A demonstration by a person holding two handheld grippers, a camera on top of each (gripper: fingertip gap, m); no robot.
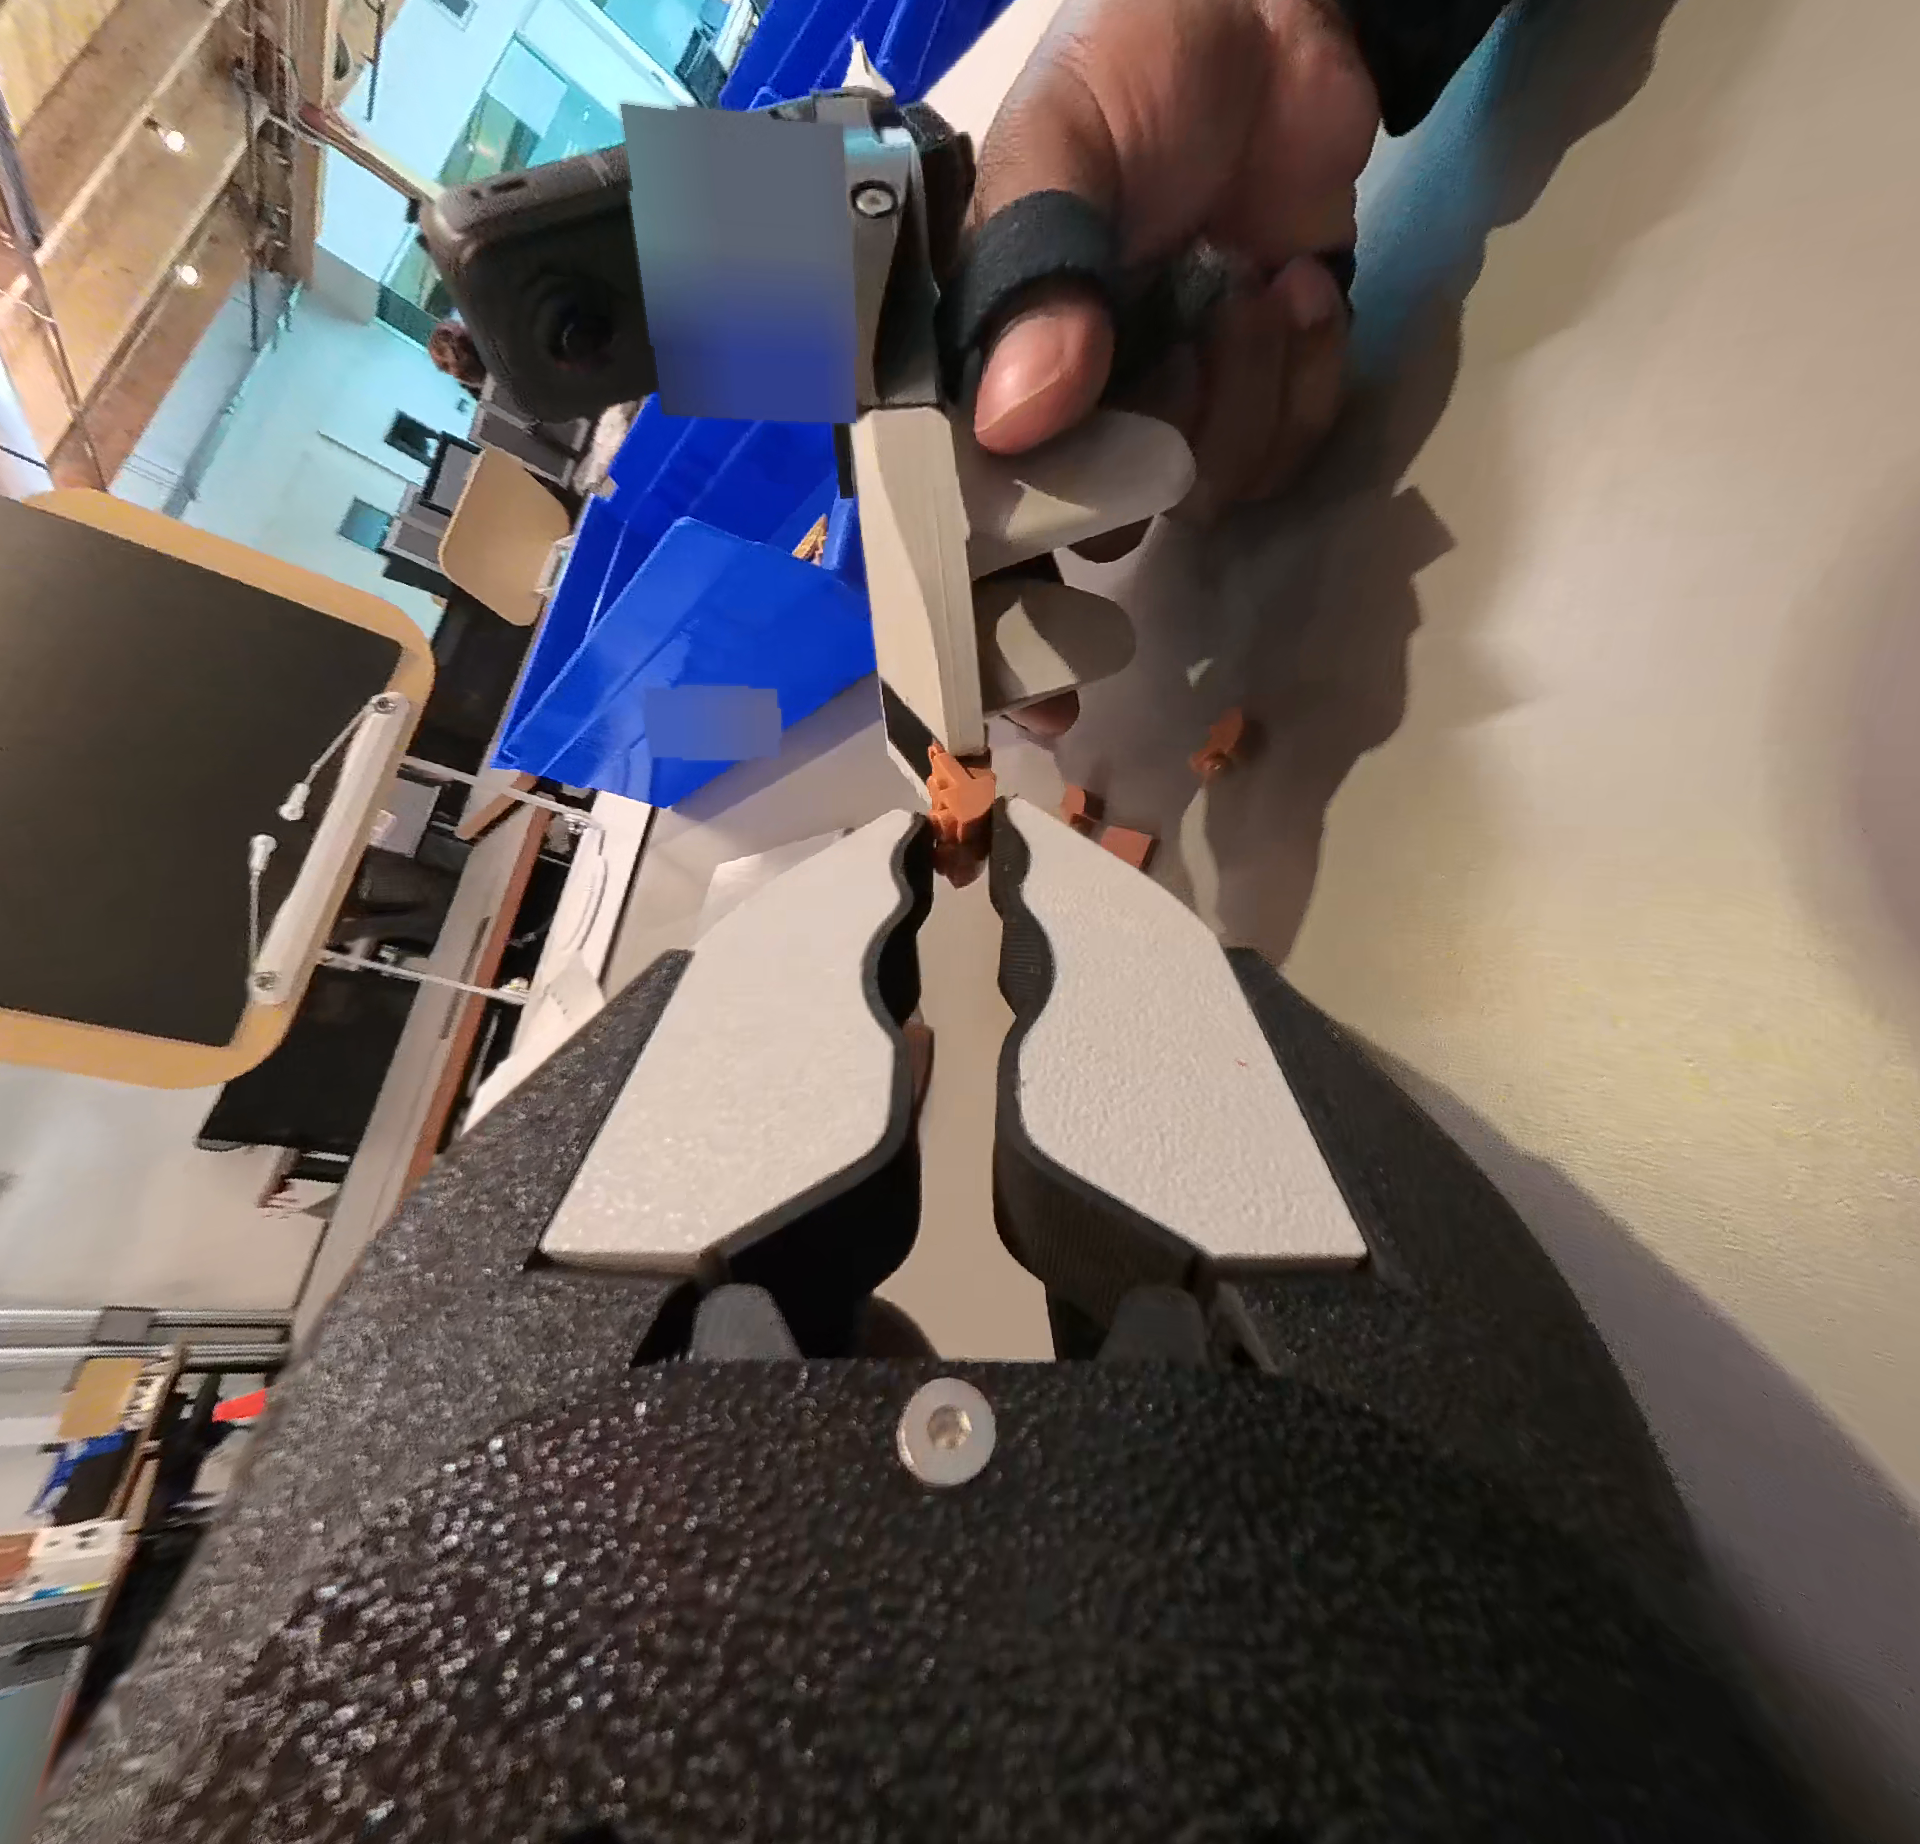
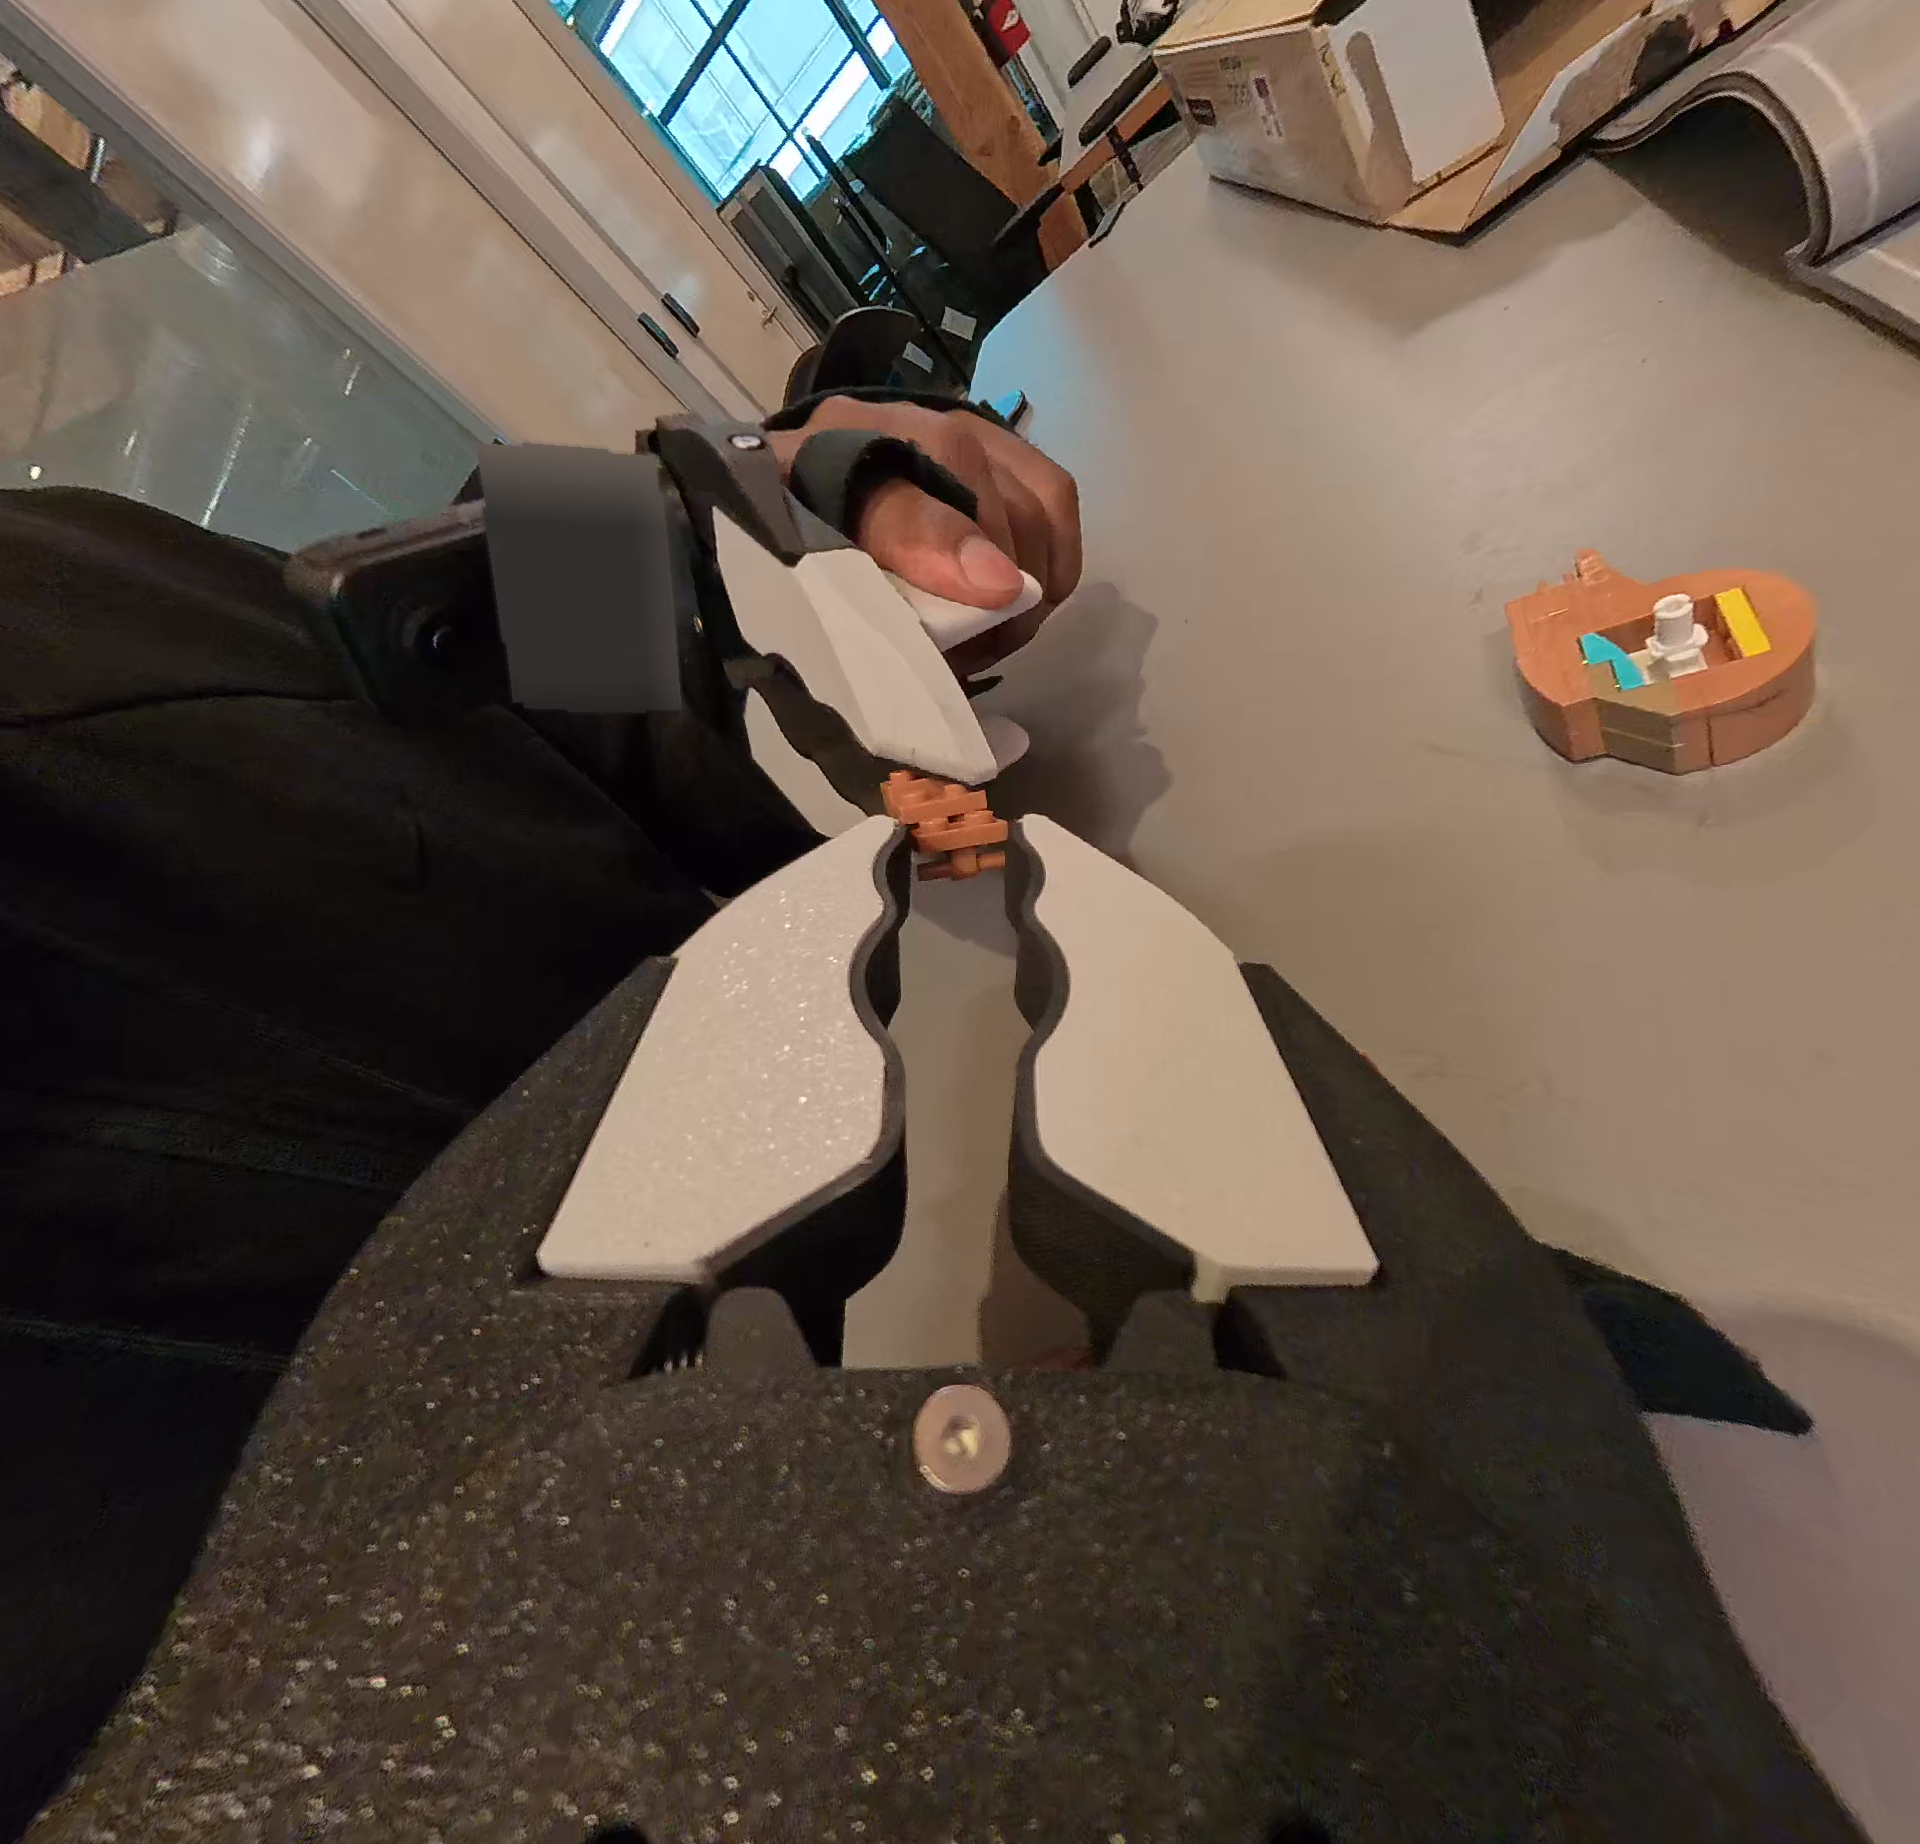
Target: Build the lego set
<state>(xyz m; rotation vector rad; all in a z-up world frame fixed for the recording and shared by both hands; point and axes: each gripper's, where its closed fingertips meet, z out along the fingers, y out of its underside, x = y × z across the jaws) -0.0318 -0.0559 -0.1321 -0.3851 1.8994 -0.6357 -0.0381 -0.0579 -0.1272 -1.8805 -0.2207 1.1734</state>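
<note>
Small orange brick assembly (image 2: 945, 823): light, rigid, snap-fit, likely to separate. Left gripper (image 1: 958, 830) and right gripper (image 2: 951, 838) fingers nearly closed, clamping opposite ends.

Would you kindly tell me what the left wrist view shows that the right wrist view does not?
Only the left wrist view shows the blue bins and loose brown bricks lying on the table.

Only the right wrist view shows the small brown brick boat, a cardboard box and an open magazine.

Both show the little brown brick piece pinched between the left claw and right claw, tip to tip.
</note>
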